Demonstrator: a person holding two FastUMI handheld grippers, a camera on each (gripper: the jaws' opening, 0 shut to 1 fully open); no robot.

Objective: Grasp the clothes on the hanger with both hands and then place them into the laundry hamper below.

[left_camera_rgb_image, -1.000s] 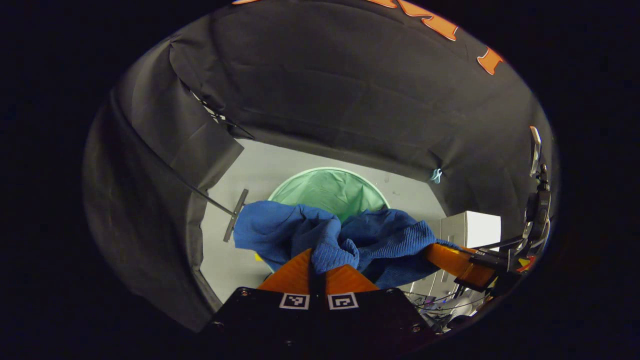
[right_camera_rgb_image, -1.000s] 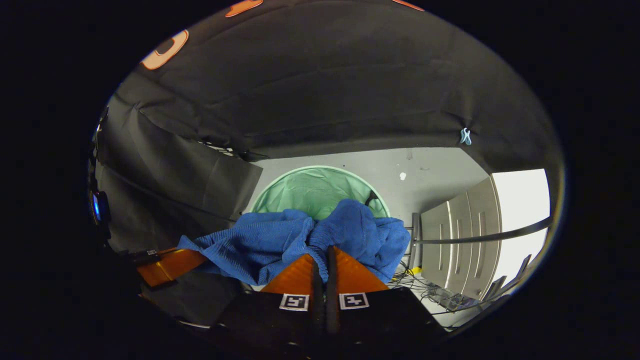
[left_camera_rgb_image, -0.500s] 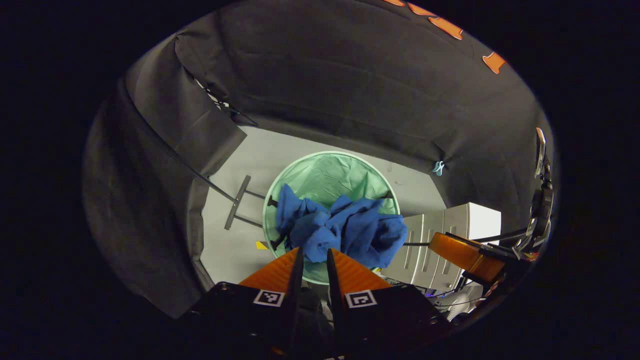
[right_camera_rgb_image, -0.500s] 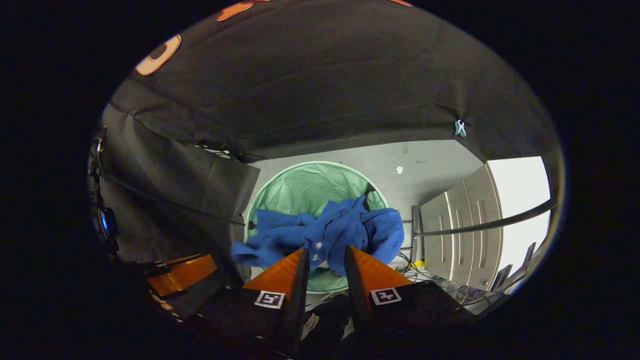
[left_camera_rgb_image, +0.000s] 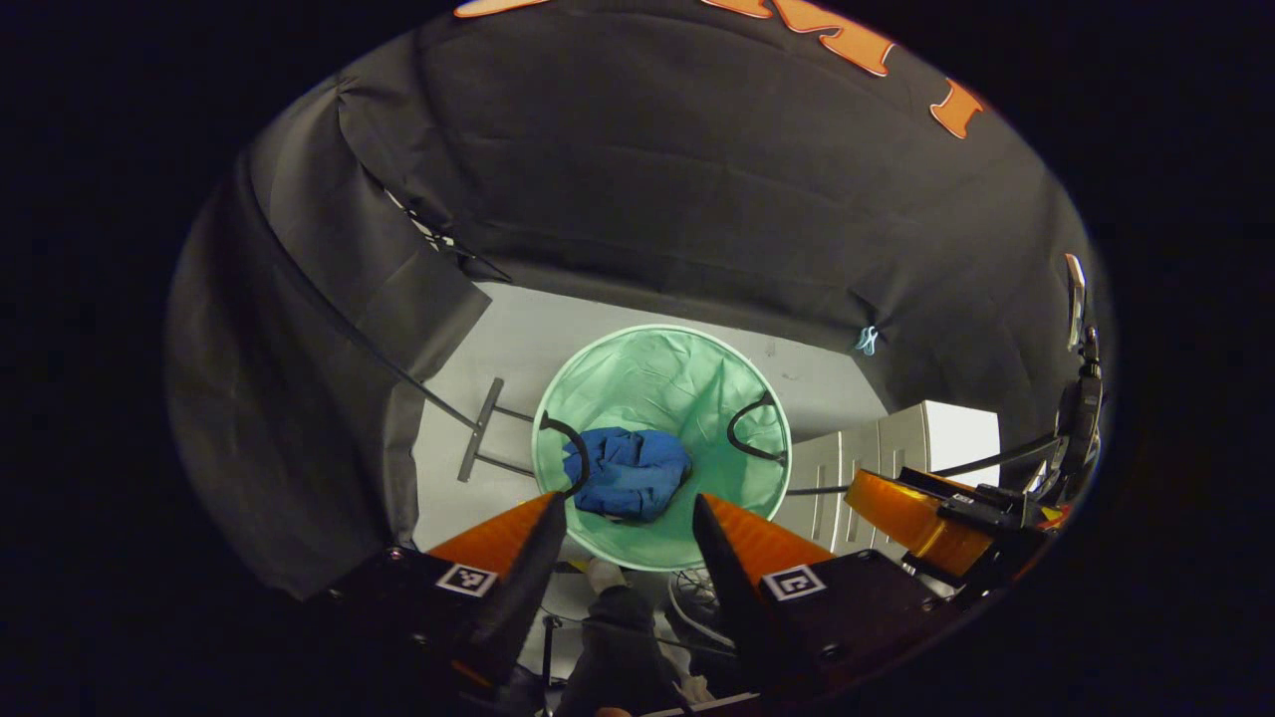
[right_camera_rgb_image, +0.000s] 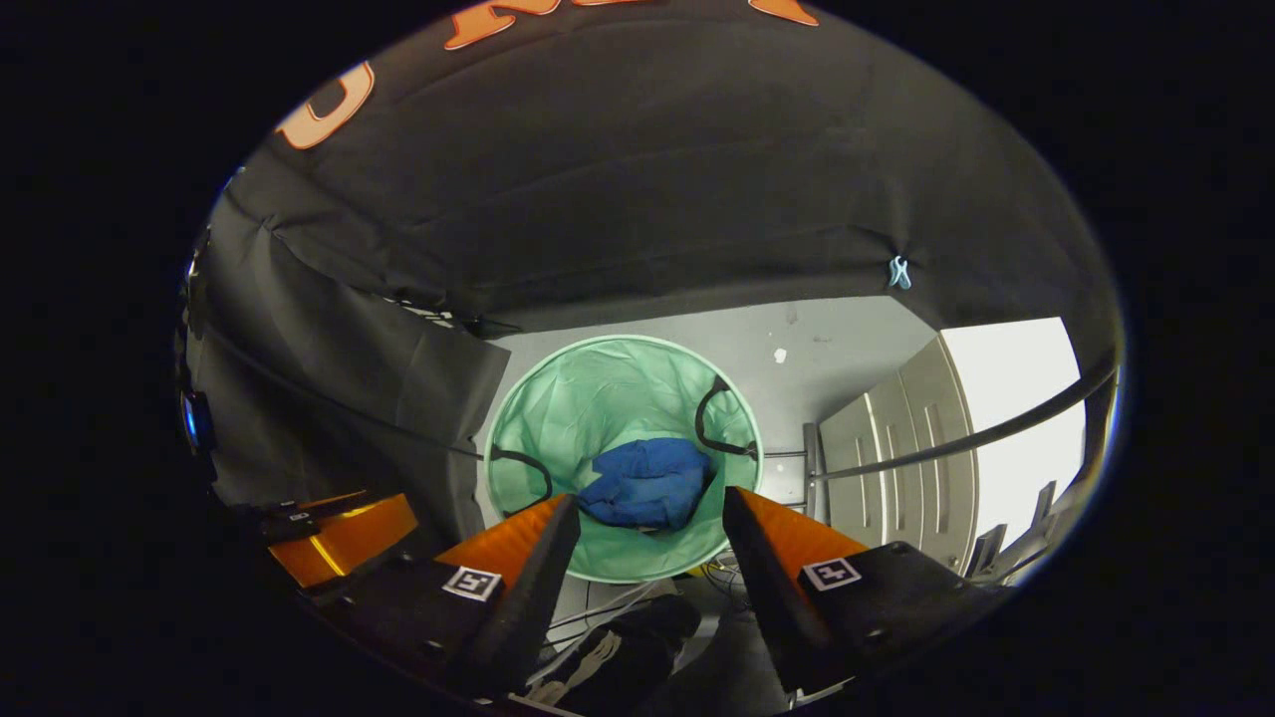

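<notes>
A crumpled blue knit garment [left_camera_rgb_image: 630,474] [right_camera_rgb_image: 647,484] lies at the bottom of the round green laundry hamper [left_camera_rgb_image: 657,358] [right_camera_rgb_image: 588,383], which stands on the grey floor below both grippers. My left gripper [left_camera_rgb_image: 624,510] hangs above the hamper's near rim, open, with nothing between its fingers. My right gripper [right_camera_rgb_image: 651,504] is likewise open and bare over the near rim. In the left gripper view the right gripper [left_camera_rgb_image: 911,508] shows at the right; in the right gripper view the left gripper [right_camera_rgb_image: 344,533] shows at the lower left.
White drawer cabinets [left_camera_rgb_image: 901,448] [right_camera_rgb_image: 911,438] stand right of the hamper. A metal rack foot [left_camera_rgb_image: 478,430] lies on the floor to its left, and a thin rail [right_camera_rgb_image: 956,438] crosses at the right. Cables and a person's shoe [right_camera_rgb_image: 618,647] sit below.
Both grippers opened and let go of the blue garment. It fell from between the fingers into the hamper and now lies bunched at its bottom.
</notes>
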